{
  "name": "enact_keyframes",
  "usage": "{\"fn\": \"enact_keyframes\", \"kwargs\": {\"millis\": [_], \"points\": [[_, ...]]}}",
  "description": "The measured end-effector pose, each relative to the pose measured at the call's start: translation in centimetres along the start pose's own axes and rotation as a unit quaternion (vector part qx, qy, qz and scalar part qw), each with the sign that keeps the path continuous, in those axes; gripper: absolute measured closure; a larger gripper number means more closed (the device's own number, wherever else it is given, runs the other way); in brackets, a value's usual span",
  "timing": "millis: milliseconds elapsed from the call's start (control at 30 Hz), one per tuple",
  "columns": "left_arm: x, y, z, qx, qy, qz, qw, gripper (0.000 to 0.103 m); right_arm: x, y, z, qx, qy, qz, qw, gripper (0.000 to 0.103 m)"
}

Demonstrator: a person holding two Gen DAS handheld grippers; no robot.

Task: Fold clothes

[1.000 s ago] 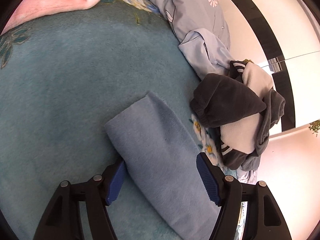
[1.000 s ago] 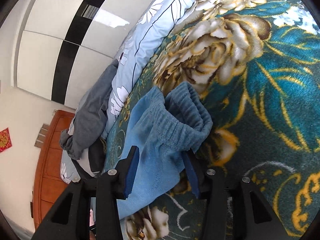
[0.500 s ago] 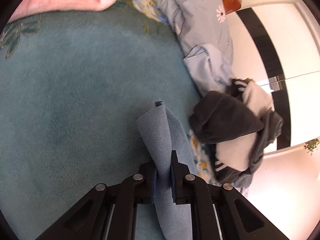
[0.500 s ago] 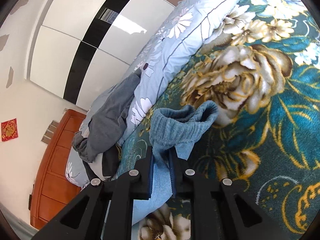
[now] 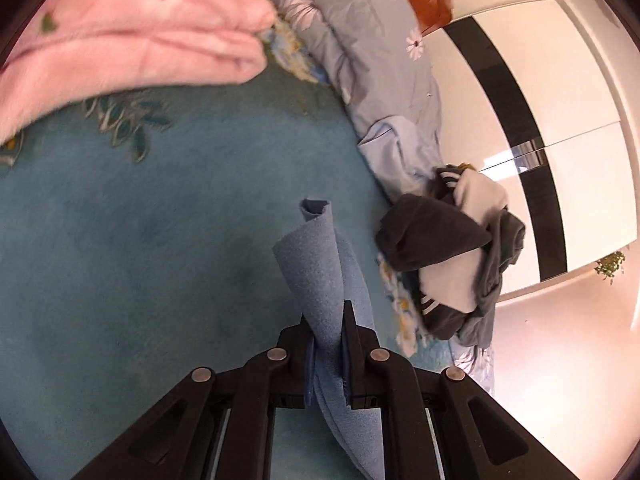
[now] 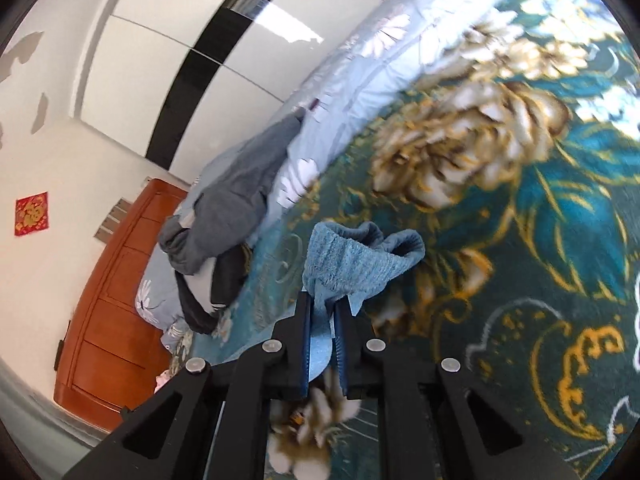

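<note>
- Teal plush floral blanket (image 5: pixel 120 240) covers the bed; gold-and-cream flowers show in the right wrist view.
- Pale blue daisy-print quilt (image 5: pixel 372 52) bunched along the blanket's far edge.
- Pink fleece folded blanket (image 5: pixel 132 28) at upper left.
- Dark grey and white heap of clothes (image 5: pixel 448 248) beside the quilt.
- Blue fleece garment (image 5: pixel 320 272), lifted off the blanket at both ends.
- Left gripper (image 5: pixel 326 344): jaws clamped on a curled hem.
- Right gripper (image 6: pixel 322 340): jaws clamped below the ribbed waistband (image 6: pixel 356 260).
</note>
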State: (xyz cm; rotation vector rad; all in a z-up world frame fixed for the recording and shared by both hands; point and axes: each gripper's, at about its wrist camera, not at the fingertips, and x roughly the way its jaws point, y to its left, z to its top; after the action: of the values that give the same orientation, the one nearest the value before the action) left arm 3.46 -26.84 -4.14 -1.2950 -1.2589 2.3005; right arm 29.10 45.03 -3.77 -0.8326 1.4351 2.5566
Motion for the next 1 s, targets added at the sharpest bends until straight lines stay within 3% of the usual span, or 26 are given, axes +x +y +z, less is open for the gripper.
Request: {"fn": "enact_keyframes", "kwargs": {"millis": [100,200,433,500,567,600,700,867,1000], "points": [[0.8,2.0,-0.8,-0.022,0.014,0.014,0.9996,0.092,0.4,-2.3,-1.2,0.033,0.016,-0.008,0.999,0.092],[0.9,3.1,-1.4,-0.039,0.023,0.013,0.9989,0.090,0.1,-2.3,-1.6,0.026,0.028,-0.028,0.999,0.090],[-0.5,4.5,-1.8,-0.060,0.021,0.001,0.9980,0.082,-3.4,-1.2,-0.6,-0.016,-0.003,-0.094,0.995,0.086],[-0.7,4.3,-1.7,-0.060,0.020,0.002,0.9980,0.080,-3.9,-0.7,0.5,-0.033,-0.013,-0.102,0.994,0.081],[-0.9,3.9,-1.8,-0.051,0.020,0.006,0.9985,0.077,-3.0,0.1,1.9,-0.043,-0.008,-0.094,0.995,0.068],[-0.9,3.7,-1.9,-0.047,0.022,0.006,0.9986,0.076,-2.3,0.6,2.6,-0.049,-0.004,-0.087,0.995,0.067],[-1.0,3.6,-2.3,-0.043,0.031,0.004,0.9986,0.074,1.4,2.2,4.7,-0.086,0.034,-0.079,0.993,0.061],[-1.2,3.9,-2.7,-0.045,0.039,-0.002,0.9982,0.071,8.1,1.9,6.8,-0.116,0.119,-0.140,0.976,0.057],[-1.2,3.8,-2.7,-0.042,0.041,-0.001,0.9983,0.070,9.6,1.7,6.8,-0.121,0.149,-0.121,0.974,0.057]]}}
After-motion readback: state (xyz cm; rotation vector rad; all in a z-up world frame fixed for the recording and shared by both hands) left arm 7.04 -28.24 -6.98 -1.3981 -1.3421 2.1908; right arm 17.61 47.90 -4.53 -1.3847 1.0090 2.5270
